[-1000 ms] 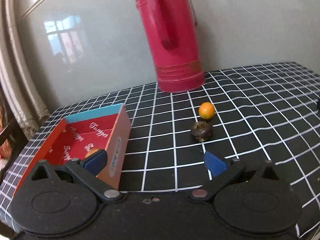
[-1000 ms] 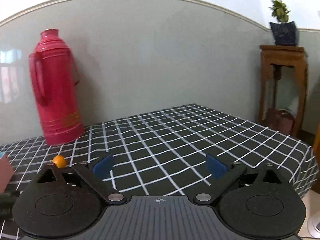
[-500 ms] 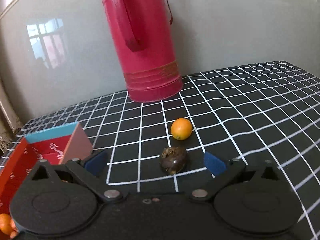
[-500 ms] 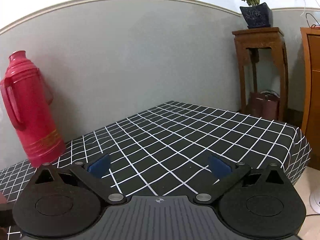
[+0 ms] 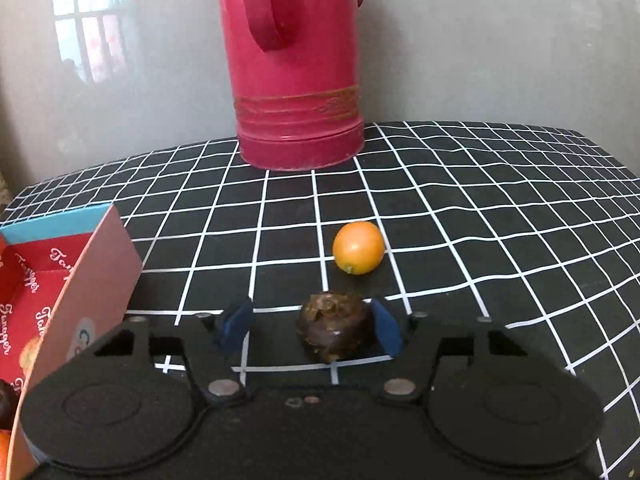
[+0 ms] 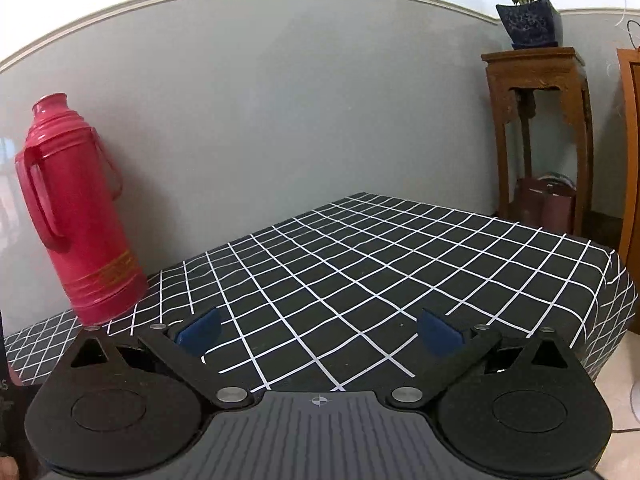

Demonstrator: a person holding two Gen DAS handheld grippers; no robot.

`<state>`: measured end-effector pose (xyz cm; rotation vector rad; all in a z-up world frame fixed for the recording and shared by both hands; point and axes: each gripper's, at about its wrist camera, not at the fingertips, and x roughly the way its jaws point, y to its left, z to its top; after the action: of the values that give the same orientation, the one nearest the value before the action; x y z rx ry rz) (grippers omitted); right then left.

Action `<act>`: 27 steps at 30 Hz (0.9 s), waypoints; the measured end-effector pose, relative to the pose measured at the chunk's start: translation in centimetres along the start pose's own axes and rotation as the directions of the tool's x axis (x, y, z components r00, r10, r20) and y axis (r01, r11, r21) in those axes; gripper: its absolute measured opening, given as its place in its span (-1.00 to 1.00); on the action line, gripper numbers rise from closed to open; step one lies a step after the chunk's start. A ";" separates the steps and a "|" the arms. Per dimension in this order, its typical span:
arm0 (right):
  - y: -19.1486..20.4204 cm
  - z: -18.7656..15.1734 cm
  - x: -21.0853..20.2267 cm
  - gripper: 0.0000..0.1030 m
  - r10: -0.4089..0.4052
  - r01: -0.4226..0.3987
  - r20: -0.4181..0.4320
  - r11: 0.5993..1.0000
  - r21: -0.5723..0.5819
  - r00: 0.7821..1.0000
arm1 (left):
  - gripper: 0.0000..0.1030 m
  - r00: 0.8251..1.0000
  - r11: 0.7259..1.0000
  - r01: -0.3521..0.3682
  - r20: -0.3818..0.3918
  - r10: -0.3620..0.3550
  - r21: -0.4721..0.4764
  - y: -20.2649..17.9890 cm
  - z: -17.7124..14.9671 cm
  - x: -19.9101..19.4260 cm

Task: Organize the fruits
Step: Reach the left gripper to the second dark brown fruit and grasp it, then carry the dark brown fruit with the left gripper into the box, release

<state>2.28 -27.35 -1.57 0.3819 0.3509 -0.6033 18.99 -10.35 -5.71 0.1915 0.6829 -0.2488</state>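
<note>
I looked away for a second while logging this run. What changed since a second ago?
The left hand-held gripper swung right from the red box and closed in on the dark brown fruit, which now sits between its narrowed but still open fingers, not yet gripped. The right hand-held gripper turned rightward, staying open and empty. The orange fruit and red thermos stayed put.

Count on the table with the black, white-gridded cloth (image 5: 500,208): one small round orange citrus fruit (image 5: 358,253); one dark brown, rough-skinned round fruit (image 5: 333,332); one tall red thermos flask with a handle (image 5: 294,60); one open red cardboard box with a blue rim (image 5: 60,280) — contents only partly visible, not countable. Off the table — one carved wooden stand (image 6: 538,120), one blue-glazed potted plant (image 6: 528,20). Grippers: two.
</note>
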 end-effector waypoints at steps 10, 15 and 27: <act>-0.4 0.0 -0.2 1.00 -0.006 0.006 -0.004 1.000 0.014 1.000 | -0.42 0.999 0.999 0.042 0.005 -0.042 -0.028 -0.1 -0.3 -0.4; -0.4 -0.1 -0.1 1.00 -0.004 0.004 -0.013 1.000 0.017 1.000 | -0.42 0.999 0.999 0.039 0.022 -0.038 -0.024 -0.2 -0.3 -1.0; 0.8 -0.6 -0.1 1.00 0.014 -0.014 -0.022 1.000 -0.010 1.000 | -0.42 0.997 0.999 0.037 0.075 -0.035 -0.025 0.6 -0.3 -3.9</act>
<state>2.57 -26.44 -1.83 0.3814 0.3718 -0.5836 16.06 -9.08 -3.43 0.1443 0.6158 -0.2804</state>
